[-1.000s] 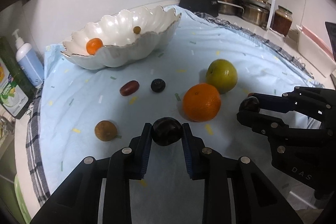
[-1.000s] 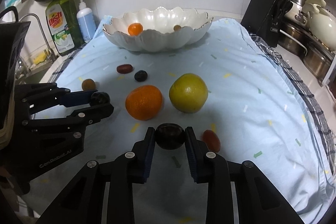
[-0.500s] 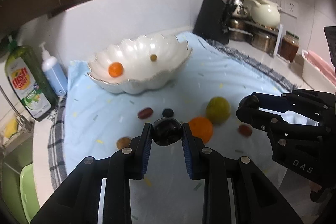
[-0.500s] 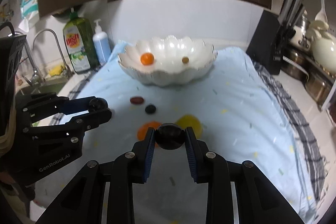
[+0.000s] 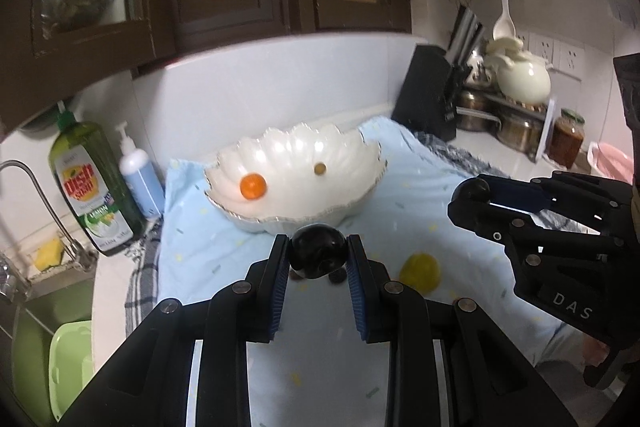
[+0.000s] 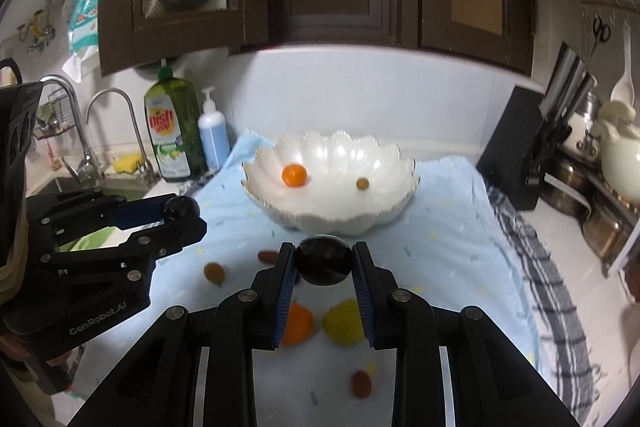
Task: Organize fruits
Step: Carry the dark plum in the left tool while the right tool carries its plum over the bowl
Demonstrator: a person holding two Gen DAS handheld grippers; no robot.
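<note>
My left gripper (image 5: 318,254) is shut on a dark plum (image 5: 318,251) and holds it high above the blue cloth. My right gripper (image 6: 323,259) is shut on a second dark plum (image 6: 323,259), also raised; it shows at the right of the left wrist view (image 5: 474,191). The white scalloped bowl (image 6: 332,211) stands ahead and holds a small orange fruit (image 6: 294,175) and a small brown fruit (image 6: 362,183). On the cloth lie an orange (image 6: 298,323), a yellow-green fruit (image 6: 344,321), a red fruit (image 6: 361,383), a brown fruit (image 6: 214,271) and another red fruit (image 6: 267,257).
A dish soap bottle (image 6: 172,131) and a pump bottle (image 6: 214,139) stand left of the bowl, beside the sink and tap (image 6: 76,131). A knife block (image 6: 520,147), a white teapot (image 6: 620,155) and steel pots (image 6: 600,223) stand at the right. Dark cabinets hang above.
Both grippers have risen well above the cloth with their plums still held. The loose fruits now look smaller and lower, and the bowl sits nearer the middle of both views.
</note>
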